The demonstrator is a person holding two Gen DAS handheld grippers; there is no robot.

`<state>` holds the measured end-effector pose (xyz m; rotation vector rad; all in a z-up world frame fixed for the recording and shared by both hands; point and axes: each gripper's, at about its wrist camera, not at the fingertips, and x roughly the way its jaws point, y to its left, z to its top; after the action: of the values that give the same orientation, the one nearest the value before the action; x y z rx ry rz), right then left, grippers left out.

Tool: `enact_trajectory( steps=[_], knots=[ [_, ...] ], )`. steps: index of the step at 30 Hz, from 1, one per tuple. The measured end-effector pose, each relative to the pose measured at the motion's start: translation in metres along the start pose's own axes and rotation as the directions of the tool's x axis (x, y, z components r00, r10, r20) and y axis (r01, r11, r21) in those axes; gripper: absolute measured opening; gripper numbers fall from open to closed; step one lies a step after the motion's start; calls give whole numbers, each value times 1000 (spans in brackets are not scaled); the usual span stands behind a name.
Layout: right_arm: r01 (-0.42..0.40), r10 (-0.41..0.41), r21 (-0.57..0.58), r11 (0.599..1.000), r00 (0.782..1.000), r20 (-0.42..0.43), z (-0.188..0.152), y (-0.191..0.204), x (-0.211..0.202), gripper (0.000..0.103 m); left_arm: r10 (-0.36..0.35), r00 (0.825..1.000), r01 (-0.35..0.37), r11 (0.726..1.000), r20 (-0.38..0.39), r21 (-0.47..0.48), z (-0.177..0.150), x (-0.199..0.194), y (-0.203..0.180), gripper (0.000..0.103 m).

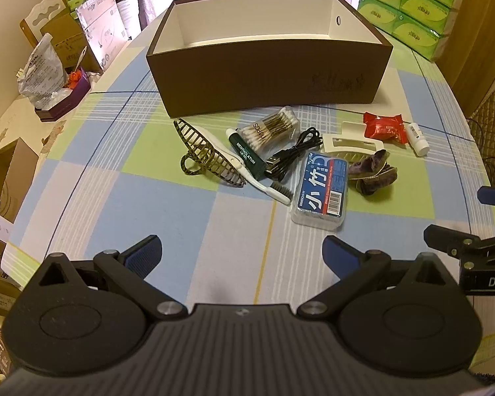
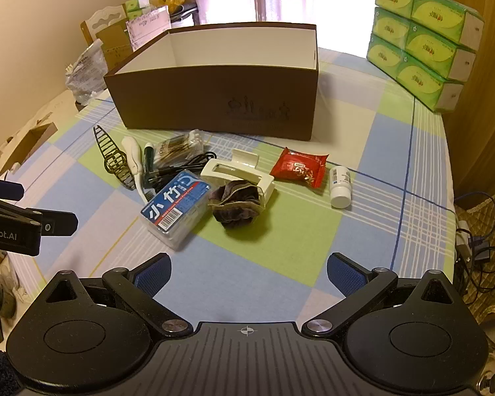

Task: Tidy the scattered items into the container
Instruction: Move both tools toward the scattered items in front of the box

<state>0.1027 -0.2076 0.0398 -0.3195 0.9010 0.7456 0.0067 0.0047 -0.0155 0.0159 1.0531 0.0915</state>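
Note:
An empty brown box (image 1: 267, 79) (image 2: 214, 99) with a white inside stands at the back of the checked table. In front of it lie a green hair claw (image 1: 204, 155) (image 2: 114, 160), a white toothbrush (image 1: 247, 175), a Mentholatum tube (image 1: 247, 156), a cotton swab pack (image 1: 274, 127) (image 2: 181, 147), a black USB cable (image 1: 293, 155), a clear floss-pick box (image 1: 321, 191) (image 2: 176, 209), a cream hair claw (image 1: 349, 142) (image 2: 237, 173), a dark scrunchie (image 1: 373, 173) (image 2: 236, 206), a red snack packet (image 1: 384, 128) (image 2: 298, 166) and a small white bottle (image 1: 417, 138) (image 2: 340, 186). My left gripper (image 1: 242, 257) and right gripper (image 2: 249, 275) hover open near the front edge, nothing between their fingers.
Green tissue packs (image 1: 412, 6) (image 2: 422, 49) are stacked at the back right of the table. Cardboard boxes, a plastic bag (image 1: 43, 69) and a purple box (image 1: 67, 99) crowd the left side. A chair with cables (image 2: 478, 254) sits off the right edge.

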Motion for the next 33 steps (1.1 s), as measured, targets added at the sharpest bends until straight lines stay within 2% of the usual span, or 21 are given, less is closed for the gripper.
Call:
enact_trajectory(
  steps=[33],
  knots=[
    [-24,25,40,999,999,-40,0,-12,12,103,-3,999,2,999,-39,-41,3,13,3,102]
  ],
)
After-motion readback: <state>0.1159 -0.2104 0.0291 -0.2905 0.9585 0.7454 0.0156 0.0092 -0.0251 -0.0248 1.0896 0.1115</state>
